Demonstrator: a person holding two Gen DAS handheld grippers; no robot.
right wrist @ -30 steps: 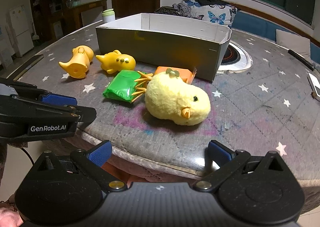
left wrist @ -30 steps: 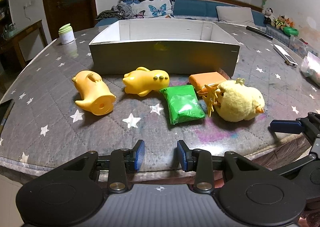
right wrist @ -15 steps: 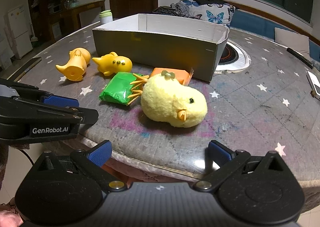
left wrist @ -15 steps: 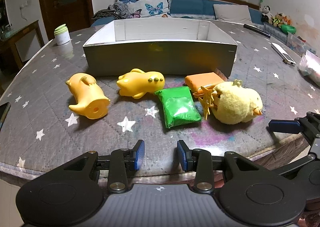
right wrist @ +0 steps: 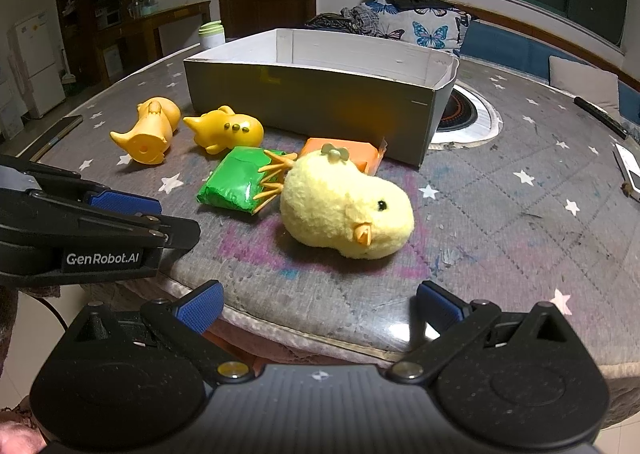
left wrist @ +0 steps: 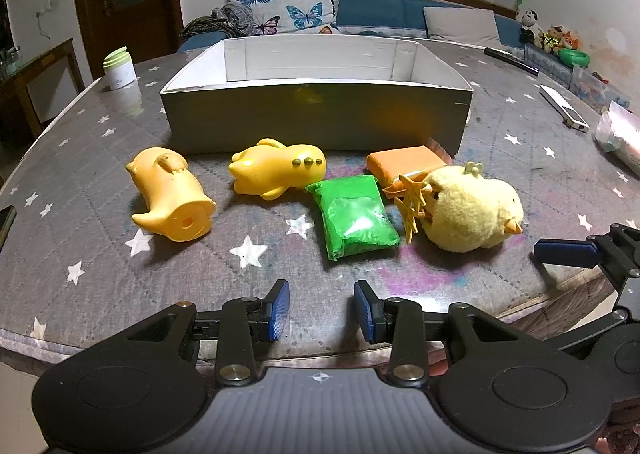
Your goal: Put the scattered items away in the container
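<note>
A grey cardboard box stands open at the middle of the table. In front of it lie two yellow rubber toys, a green packet, an orange packet and a yellow plush chick on its side. My left gripper is open a little and empty, near the table's front edge, short of the green packet. My right gripper is wide open and empty, in front of the chick.
A white jar with a green lid stands at the back left. A round burner plate sits right of the box. A remote and a plastic bag lie at the right. A phone lies at the left edge.
Both grippers have risen and edged forward over the table, so the toys sit lower and closer in view. The jaws have kept their openings. No item has moved.
</note>
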